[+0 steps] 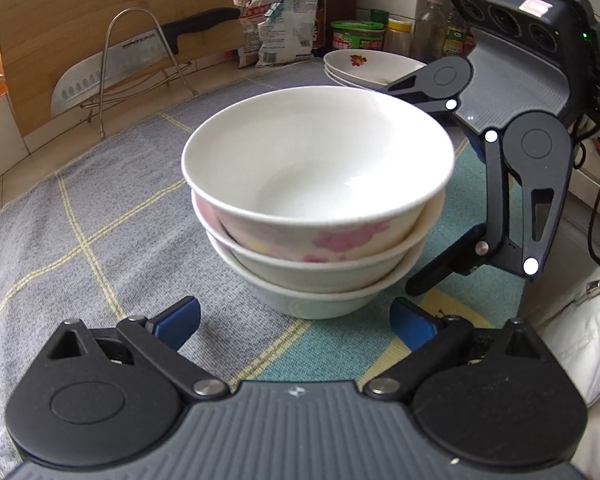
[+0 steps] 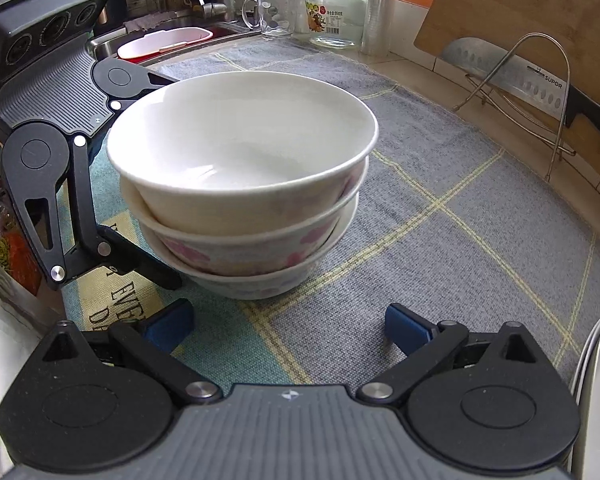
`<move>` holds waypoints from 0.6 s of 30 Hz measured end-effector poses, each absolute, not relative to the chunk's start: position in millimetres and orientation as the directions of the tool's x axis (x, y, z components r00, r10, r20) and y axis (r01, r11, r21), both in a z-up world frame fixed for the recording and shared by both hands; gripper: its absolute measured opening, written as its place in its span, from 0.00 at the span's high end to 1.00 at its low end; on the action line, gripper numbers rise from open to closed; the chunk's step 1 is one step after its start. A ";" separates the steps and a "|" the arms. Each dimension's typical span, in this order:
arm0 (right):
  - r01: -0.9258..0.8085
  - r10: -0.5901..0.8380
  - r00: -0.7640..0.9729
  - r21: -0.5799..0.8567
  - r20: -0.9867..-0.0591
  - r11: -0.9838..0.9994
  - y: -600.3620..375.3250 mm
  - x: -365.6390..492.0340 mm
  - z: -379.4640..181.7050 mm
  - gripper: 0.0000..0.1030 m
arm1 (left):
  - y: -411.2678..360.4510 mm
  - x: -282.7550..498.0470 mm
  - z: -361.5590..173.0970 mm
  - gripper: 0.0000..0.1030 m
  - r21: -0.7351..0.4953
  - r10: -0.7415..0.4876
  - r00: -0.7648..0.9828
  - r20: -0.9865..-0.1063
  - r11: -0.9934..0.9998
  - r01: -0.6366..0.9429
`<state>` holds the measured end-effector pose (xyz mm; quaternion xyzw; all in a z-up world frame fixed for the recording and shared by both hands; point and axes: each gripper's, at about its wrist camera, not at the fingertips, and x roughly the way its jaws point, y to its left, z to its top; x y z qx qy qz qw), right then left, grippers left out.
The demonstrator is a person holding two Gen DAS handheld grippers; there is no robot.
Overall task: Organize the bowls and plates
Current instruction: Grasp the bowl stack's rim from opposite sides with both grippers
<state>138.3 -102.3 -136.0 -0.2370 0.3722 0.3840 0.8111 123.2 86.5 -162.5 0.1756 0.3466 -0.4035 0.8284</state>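
In the left wrist view, the left gripper (image 1: 296, 318) is low over the cloth (image 1: 80, 216) with its two blue fingertips (image 1: 178, 320) spread wide apart and nothing between them. Just in front of it stands the stack of bowls (image 1: 320, 200): three white bowls nested one in another, the top one slightly tilted and with pink flower marks on the outside wall. The stack rests on the grey checked cloth, near the place where a teal patch begins. To the right of the stack is the right gripper (image 1: 428, 184), turned sideways toward the bowls; its jaws are apart, one finger near the upper rim and one low beside the bottom bowl, but I cannot tell if they touch the bowls. Behind the stack, near the jars, lie the plates (image 1: 364, 66), a small pile with a red flower in the top one. A knife (image 1: 112, 68) leans in a wire rack against a cutting board (image 1: 80, 12) at the left. In the right wrist view, the right gripper (image 2: 288, 326) also has its blue fingertips far apart and empty, with the same stack of bowls (image 2: 244, 184) just ahead on the cloth. The left gripper (image 2: 140, 184) is on the left of the stack, open, one finger behind the top rim and one beside the base. A glass mug (image 2: 274, 12) and a jar (image 2: 336, 12) stand far behind.
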 end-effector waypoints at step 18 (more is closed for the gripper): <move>-0.854 0.444 0.384 -0.129 -0.810 0.503 -82.4 137.5 -115.8 0.08 | 88.5 140.6 -157.8 0.15 0.040 -0.646 0.282 -0.709 0.363 0.931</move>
